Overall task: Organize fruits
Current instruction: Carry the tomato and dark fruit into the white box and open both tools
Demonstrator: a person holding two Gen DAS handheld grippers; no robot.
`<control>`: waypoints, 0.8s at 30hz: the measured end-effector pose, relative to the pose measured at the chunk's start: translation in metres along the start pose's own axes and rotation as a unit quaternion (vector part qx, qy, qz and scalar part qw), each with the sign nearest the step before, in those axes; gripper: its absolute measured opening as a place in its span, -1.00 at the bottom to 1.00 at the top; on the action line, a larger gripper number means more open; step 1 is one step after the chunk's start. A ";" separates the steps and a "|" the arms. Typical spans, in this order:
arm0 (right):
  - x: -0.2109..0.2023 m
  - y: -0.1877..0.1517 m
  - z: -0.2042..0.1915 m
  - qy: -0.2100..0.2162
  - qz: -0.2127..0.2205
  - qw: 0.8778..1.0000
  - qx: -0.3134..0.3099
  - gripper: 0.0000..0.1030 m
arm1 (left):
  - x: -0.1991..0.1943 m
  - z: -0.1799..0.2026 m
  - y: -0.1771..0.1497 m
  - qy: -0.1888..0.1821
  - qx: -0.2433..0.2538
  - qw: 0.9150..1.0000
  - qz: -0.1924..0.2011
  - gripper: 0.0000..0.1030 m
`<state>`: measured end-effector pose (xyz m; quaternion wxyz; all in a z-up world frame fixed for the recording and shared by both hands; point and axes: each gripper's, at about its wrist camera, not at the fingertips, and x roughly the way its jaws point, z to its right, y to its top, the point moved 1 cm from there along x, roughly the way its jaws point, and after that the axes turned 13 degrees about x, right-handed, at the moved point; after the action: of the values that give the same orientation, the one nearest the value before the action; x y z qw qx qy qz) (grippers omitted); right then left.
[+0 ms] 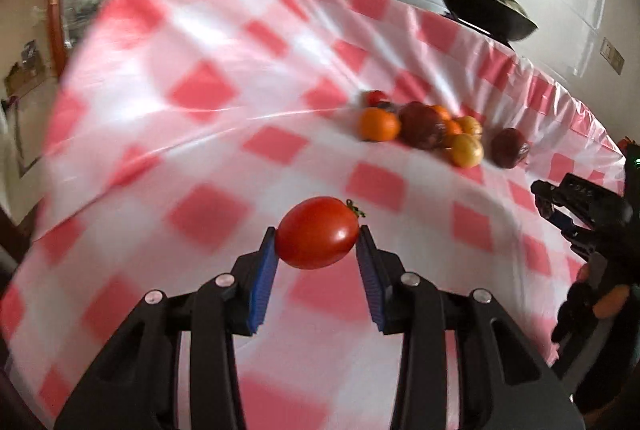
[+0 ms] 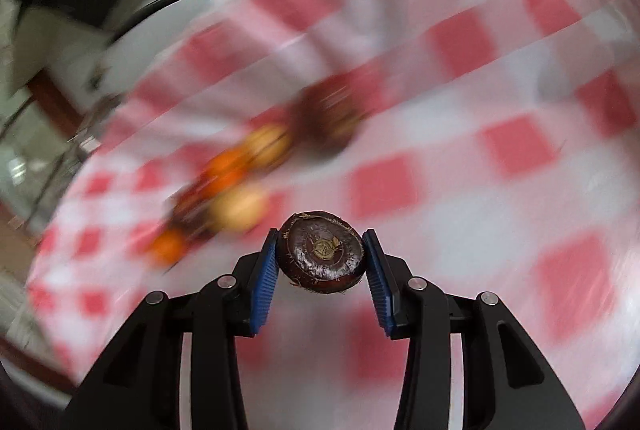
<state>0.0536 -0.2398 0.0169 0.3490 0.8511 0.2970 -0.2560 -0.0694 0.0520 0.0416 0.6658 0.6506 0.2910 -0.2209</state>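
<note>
Two grippers were in use, one fruit in each. The left gripper (image 1: 318, 236) pinched one red tomato (image 1: 317, 232) between its two blue pads (image 1: 262, 282), stem end to the upper right, lifted clear of the checked cloth (image 1: 160, 110). The right gripper (image 2: 322, 252) pinched one dark brown, flattish round fruit (image 2: 322, 252), its pale centre facing the camera, likewise off the cloth (image 2: 480, 190). We took it for a water chestnut but could not be sure.

From the left wrist view we counted the pile (image 1: 432, 126) left on the table, up and to the right of the held tomato:
- one orange (image 1: 378, 125) at the near left, plainly whole
- two more orange pieces (image 1: 450, 128) half hidden behind
- two yellow round fruits (image 1: 466, 150), one near, one farther
- two dark brown fruits, a large one (image 1: 420, 126) in the middle of the pile and one (image 1: 510, 147) just apart at the right
- one small red fruit (image 1: 375, 97) at the far left, and one dark bit beside it that we could not name

The right wrist view showed the same pile (image 2: 240, 182) too blurred to count.

Beyond the table stood one black pan with lid (image 1: 486, 6). At the right edge of the left view we saw the other gripper's black body (image 1: 580, 206).
</note>
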 end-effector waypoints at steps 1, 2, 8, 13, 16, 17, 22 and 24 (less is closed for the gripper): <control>-0.005 -0.015 -0.012 0.013 -0.012 1.000 -0.011 -0.19 | -0.013 -0.012 -0.009 0.008 -0.003 1.000 0.003 -0.23; -0.010 -0.033 -0.025 0.022 -0.023 0.999 -0.030 -0.19 | -0.023 -0.020 -0.016 0.014 -0.004 1.000 0.005 -0.23; -0.042 -0.132 -0.078 0.061 -0.080 0.985 -0.137 -0.19 | -0.078 -0.077 -0.071 0.044 -0.027 0.999 0.008 -0.23; -0.083 -0.198 -0.109 0.088 -0.085 0.964 -0.237 -0.19 | -0.107 -0.118 -0.112 0.062 -0.044 0.997 0.000 -0.23; -0.109 -0.235 -0.129 0.115 -0.084 0.946 -0.292 -0.19 | -0.118 -0.131 -0.125 0.071 -0.043 0.997 -0.004 -0.23; -0.117 -0.252 -0.138 0.127 -0.085 0.937 -0.314 -0.19 | -0.123 -0.138 -0.132 0.074 -0.044 0.996 -0.005 -0.23; -0.139 -0.317 -0.155 0.161 -0.111 0.904 -0.381 -0.18 | -0.139 -0.164 -0.163 0.091 -0.057 0.994 -0.020 -0.23; -0.143 -0.343 -0.159 0.170 -0.122 0.887 -0.412 -0.19 | -0.143 -0.175 -0.178 0.099 -0.065 0.992 -0.030 -0.23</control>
<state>-0.2437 0.0315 0.0566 0.5784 0.6182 0.5323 -0.0030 -0.3115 0.2036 0.0098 0.6676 0.6155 0.3888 -0.1561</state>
